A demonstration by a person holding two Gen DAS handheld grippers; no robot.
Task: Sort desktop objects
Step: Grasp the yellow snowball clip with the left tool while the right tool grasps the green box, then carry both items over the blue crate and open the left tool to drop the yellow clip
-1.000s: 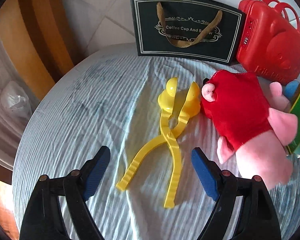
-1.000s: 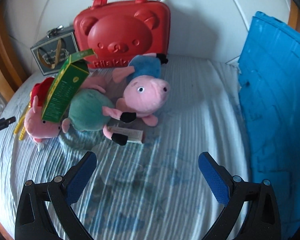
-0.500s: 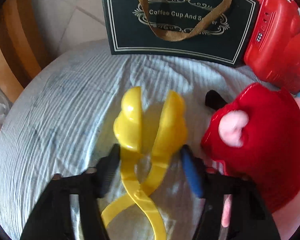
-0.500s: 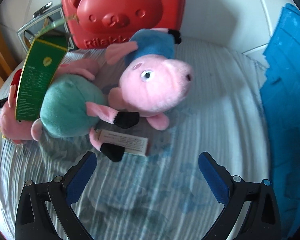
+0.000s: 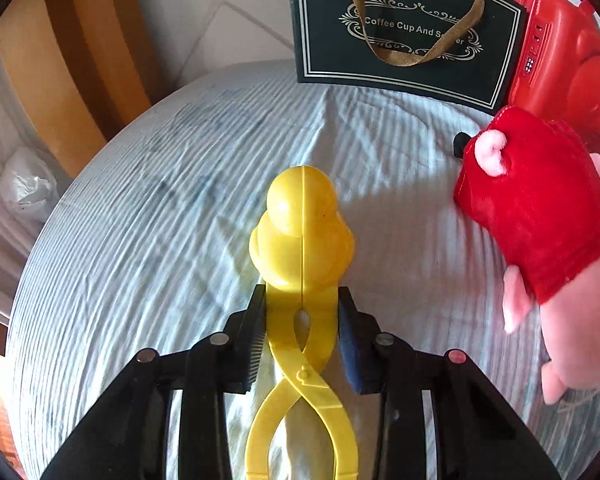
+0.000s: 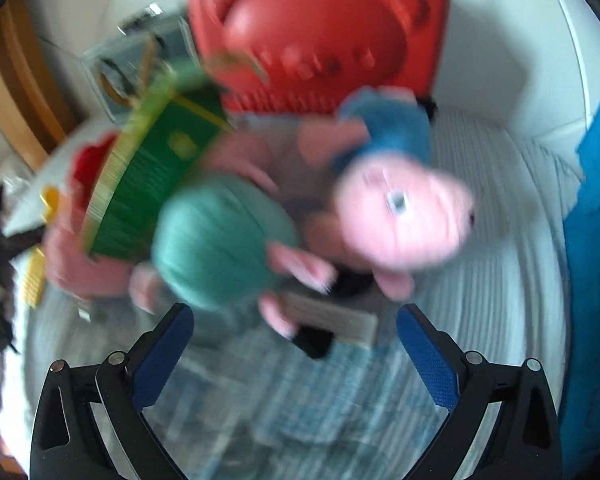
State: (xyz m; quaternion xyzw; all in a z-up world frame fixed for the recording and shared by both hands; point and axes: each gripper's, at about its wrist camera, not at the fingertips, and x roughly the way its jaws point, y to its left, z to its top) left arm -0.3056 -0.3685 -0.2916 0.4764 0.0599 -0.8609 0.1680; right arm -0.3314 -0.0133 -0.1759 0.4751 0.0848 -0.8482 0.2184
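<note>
My left gripper [image 5: 302, 320] is shut on the yellow duck-shaped clamp toy [image 5: 302, 236], gripping its neck just below the closed duck head. A pink pig plush in a red dress [image 5: 532, 216] lies to its right. My right gripper [image 6: 294, 344] is open and empty, close in front of a pig plush in a teal dress [image 6: 220, 248] and a pig plush in blue [image 6: 400, 208]. A green box [image 6: 152, 176] leans on the plushes. The right wrist view is blurred.
A black "Coffee Cup And Saucer" gift bag [image 5: 404, 32] and a red bear-shaped case [image 6: 316, 36] stand at the back. A small flat box [image 6: 332, 320] lies under the plushes. A blue sheet [image 6: 596, 240] is at the right. A wooden frame [image 5: 72, 52] borders the left.
My left gripper moved forward and closed on the yellow clamp, pressing its two duck halves together. My right gripper moved closer to the pig plushes and stayed open.
</note>
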